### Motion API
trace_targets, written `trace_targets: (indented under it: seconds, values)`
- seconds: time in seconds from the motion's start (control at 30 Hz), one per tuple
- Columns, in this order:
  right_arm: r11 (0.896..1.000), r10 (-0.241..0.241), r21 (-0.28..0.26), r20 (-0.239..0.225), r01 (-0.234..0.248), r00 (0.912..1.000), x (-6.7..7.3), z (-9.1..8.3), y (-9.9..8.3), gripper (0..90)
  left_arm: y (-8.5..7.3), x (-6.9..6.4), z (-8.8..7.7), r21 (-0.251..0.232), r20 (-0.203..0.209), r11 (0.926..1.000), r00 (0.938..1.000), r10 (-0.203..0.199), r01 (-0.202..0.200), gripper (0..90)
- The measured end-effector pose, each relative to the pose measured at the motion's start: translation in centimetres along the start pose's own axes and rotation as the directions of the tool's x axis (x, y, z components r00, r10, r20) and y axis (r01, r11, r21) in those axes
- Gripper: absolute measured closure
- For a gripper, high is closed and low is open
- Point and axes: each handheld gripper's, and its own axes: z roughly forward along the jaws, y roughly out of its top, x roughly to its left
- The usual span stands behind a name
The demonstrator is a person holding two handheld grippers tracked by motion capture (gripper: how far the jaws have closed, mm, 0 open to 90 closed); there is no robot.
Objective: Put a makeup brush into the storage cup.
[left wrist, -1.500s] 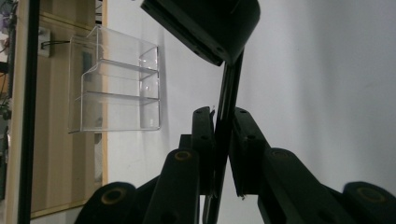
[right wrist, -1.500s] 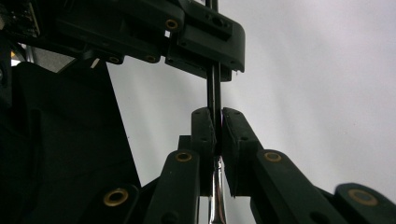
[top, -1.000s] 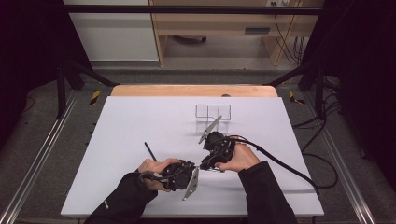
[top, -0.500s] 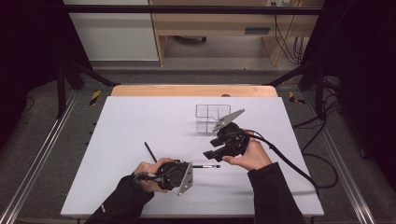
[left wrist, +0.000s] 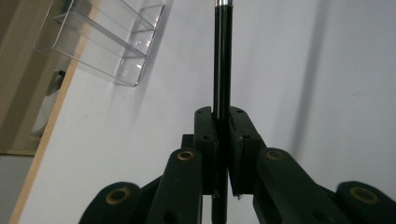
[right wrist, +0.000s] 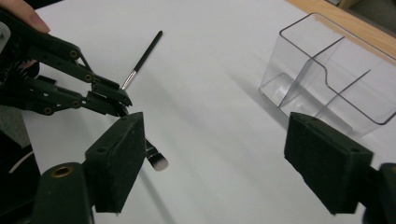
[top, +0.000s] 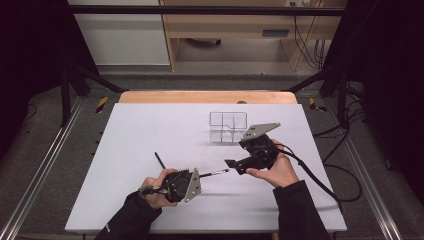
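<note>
The brush (left wrist: 222, 56) sits clamped by its black handle between the closed fingers of the left gripper (left wrist: 221, 123), bristle tip pointing out over the worktop (top: 150, 130) toward the right gripper (right wrist: 229, 158), whose fingers stand wide apart and empty. A clean hand-over likely means closing the right fingers squarely on the handle before the left lets go. A second brush (right wrist: 141, 59) lies nearby; the clear organiser (right wrist: 327, 70) waits beyond.

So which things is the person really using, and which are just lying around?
Likely in use:
left gripper, shut on a makeup brush
right gripper, open, close to the brush tip
clear divided organizer, a probable place for the brushes

Just lying about:
second brush on the white table
</note>
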Motion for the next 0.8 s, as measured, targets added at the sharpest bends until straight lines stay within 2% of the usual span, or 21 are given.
trace_targets:
  seconds: [0.07,0.2,0.3,0.53,0.67,0.77,0.8]
  values:
    - [0.999,0.021,-0.032,0.017,-0.021,0.9996,-0.1,-0.2,-0.5,17.1,-0.1,0.1,0.0,0.003,-0.002,0.9998,0.9998,-0.020,0.020,82.8]
    - [0.998,0.044,-0.054,0.036,-0.042,0.9984,-0.2,-0.4,-1.0,15.0,-0.3,0.3,0.1,-0.002,-0.011,0.9973,0.9973,-0.073,0.073,82.8]
    - [0.996,0.062,-0.068,0.057,-0.058,0.9964,-0.4,-0.4,-1.7,13.2,-0.5,0.4,0.1,-0.005,-0.013,0.9954,0.9953,-0.096,0.096,82.8]
    - [0.984,0.128,-0.135,0.069,-0.118,0.9893,-0.5,-0.3,-3.5,9.1,-0.9,0.6,0.0,-0.021,-0.009,0.9856,0.9858,-0.168,0.168,82.8]
    - [0.975,0.154,-0.175,0.073,-0.140,0.9853,-0.4,-0.1,-4.3,8.0,-1.2,0.8,-0.1,-0.041,-0.004,0.9730,0.9738,-0.228,0.227,82.8]
    - [0.967,0.178,-0.194,0.063,-0.162,0.9821,-0.4,0.1,-4.9,7.9,-1.5,1.0,-0.2,-0.056,-0.003,0.9583,0.9598,-0.281,0.280,82.8]
    - [0.966,0.183,-0.196,0.056,-0.168,0.9816,-0.4,0.2,-5.0,7.9,-1.6,1.2,-0.3,-0.064,0.008,0.9510,0.9531,-0.303,0.303,82.8]
